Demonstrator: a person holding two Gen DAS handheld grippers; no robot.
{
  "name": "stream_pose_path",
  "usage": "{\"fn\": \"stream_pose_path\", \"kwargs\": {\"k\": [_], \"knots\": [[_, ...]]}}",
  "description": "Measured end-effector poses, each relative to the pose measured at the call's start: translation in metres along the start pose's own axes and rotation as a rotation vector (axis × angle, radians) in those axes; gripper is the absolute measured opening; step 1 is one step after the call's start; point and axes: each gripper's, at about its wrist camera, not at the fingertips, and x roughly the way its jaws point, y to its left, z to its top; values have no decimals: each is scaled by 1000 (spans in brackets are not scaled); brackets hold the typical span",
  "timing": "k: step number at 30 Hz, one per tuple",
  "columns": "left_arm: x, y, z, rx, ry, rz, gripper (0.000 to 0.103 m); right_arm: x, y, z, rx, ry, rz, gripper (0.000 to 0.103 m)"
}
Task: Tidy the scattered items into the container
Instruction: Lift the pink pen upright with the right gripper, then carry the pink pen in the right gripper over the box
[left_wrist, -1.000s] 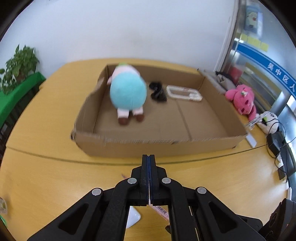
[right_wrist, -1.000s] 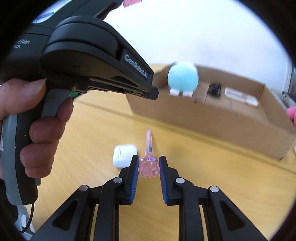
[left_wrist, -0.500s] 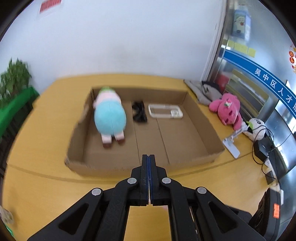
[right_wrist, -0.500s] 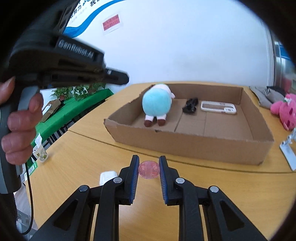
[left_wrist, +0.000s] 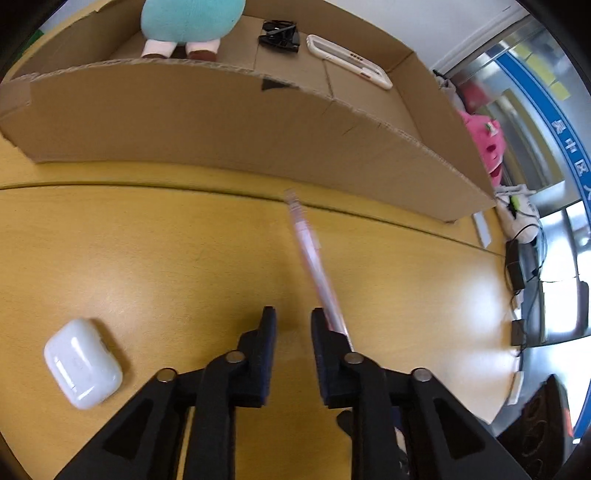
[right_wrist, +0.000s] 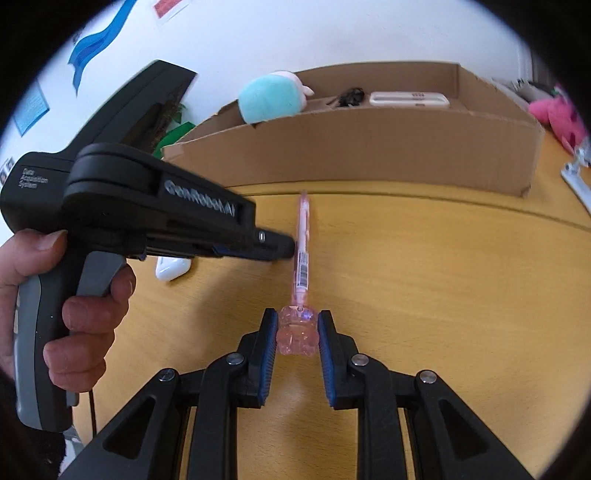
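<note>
Your right gripper (right_wrist: 295, 334) is squeezing the fat pink end of the pen (right_wrist: 301, 251). The pen points away from you toward the box, over the yellow table (right_wrist: 424, 280). Your left gripper (left_wrist: 289, 332) has its fingers spread apart with nothing between them; its right finger (left_wrist: 321, 328) is just beside the pen. A white earbud case (left_wrist: 82, 363) lies on the table to the left. Farther off, the cardboard box (left_wrist: 221, 125) holds a blue plush toy (left_wrist: 188, 18), a black clip (left_wrist: 279, 34) and a white case (left_wrist: 347, 59).
</note>
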Motion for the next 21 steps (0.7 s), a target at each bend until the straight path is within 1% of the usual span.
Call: {"fn": "stream_pose_path", "kwargs": {"k": [1,2,3,4,5,7,12,14,21], "knots": [[0,1,2,-12,-1,-25,44,1,-3,0,13,6,3,21],[1,3,5,-27,-4,-47,61,3,-5,0,23,12,6,21],[0,4,7,-42,-7,-56,70,4,-6,1,34,16,15,21],[-1,6,8,-57,-9,-53,85,5,-7,1,37,16,19,21],[-2,9,9,-69,-11,-52,88,5,-6,2,34,16,14,21],[-2,10,9,-81,-2,-76,88,6,-4,4,31,17,8,21],[-10,7,7,-47,-16,-141,88,6,-9,8,60,27,32,21],[-12,3,9,-24,-31,-148,88,5,-12,9,80,30,48,21],[-34,2,12,73,-73,-215,88,4,-16,13,97,36,59,21]]}}
